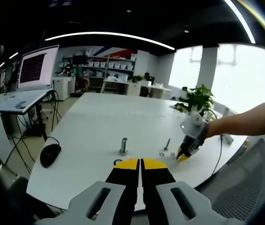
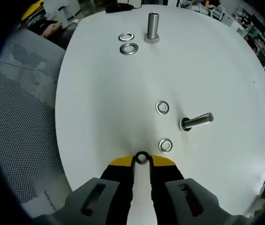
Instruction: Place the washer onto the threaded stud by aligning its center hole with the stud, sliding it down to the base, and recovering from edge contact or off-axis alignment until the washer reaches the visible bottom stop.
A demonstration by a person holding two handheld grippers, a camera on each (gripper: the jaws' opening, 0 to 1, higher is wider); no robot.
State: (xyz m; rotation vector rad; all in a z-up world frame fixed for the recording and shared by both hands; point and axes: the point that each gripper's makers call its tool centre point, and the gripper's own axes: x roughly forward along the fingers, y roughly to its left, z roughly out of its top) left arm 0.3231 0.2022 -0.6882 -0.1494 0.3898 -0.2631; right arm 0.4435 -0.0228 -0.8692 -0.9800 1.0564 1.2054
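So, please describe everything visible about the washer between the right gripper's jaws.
The washer is a small metal ring, looking dark, with a round centre hole. It sits between the yellow tips of the right gripper, just above the white table. The jaws stand close on both sides, seemingly pinching it. Another washer lies nearby, apart from it.

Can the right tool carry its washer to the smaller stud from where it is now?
Probably yes. The right tool is shut on a washer, and the smaller stud stands close ahead; only two flat loose washers lie on the table between.
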